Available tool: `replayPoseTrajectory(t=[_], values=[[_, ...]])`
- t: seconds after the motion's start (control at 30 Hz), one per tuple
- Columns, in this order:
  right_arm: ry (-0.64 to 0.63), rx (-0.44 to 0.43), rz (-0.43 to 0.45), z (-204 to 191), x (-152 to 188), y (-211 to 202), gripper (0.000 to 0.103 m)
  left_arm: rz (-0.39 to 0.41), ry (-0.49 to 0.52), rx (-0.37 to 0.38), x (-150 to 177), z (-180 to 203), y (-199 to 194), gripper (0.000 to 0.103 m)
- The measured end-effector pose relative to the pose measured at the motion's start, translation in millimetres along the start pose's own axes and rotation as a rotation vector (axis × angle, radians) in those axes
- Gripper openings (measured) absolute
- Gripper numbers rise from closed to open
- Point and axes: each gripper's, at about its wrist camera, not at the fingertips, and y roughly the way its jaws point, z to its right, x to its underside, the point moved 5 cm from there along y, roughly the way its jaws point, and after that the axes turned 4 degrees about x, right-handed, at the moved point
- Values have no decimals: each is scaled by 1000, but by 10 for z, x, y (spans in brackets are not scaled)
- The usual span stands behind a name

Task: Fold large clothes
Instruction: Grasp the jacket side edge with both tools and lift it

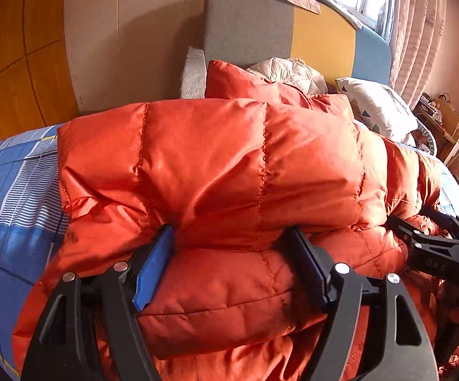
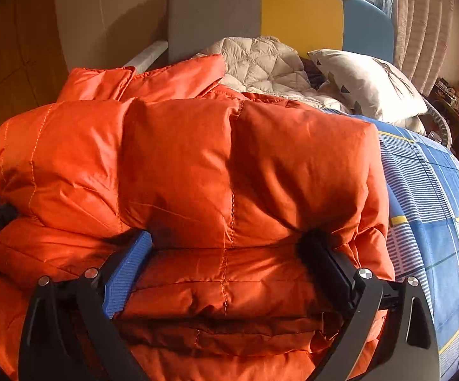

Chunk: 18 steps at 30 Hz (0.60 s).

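Left wrist view: bed (image 1: 10,190) with blue checked sheet fills the ground under my grippers, headboard (image 1: 248,22) far ahead of both.

Orange puffer jacket (image 1: 216,165) is the task item. It lies across the bed directly in front of both grippers, already doubled over, with an upper fold stacked on a lower layer. I'd say the fold is mostly done and now just needs settling.

Cream quilt (image 2: 261,60) and patterned pillow (image 2: 365,85) sit beyond the jacket, ahead and to the right of my right gripper, well apart from it. Probably pushed up there to leave room for folding.

Left gripper (image 1: 229,254): jaws apart, set either side of the near edge of the jacket. Padding bulges between the fingers, but the pads aren't pinching it. No real grip as far as I can see.

Right gripper (image 2: 226,254): jaws spread very wide, same position on the jacket's near edge, further to the right. Fabric sits between the fingers, no clamp visible.

Both point down into the crease, likely because the puffy fill springs back if the fold isn't seated. Each gripper shows at the edge of the other's view, so they sit side by side.
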Motion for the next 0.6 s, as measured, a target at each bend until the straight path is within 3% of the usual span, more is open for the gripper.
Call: replayPoseTrajectory(t=[0.17,0.33,0.6], values=[[-15,-5,-24,-8,-31,-37,98,13,-39,40,16,-66,-207,78],[-23,-58,-51,124,-27,-386,98,63,-65,37,205,-218,-735,81],[14,-60,-123,675,512,-900,98,49,-121,1,856,-738,-1394,80]])
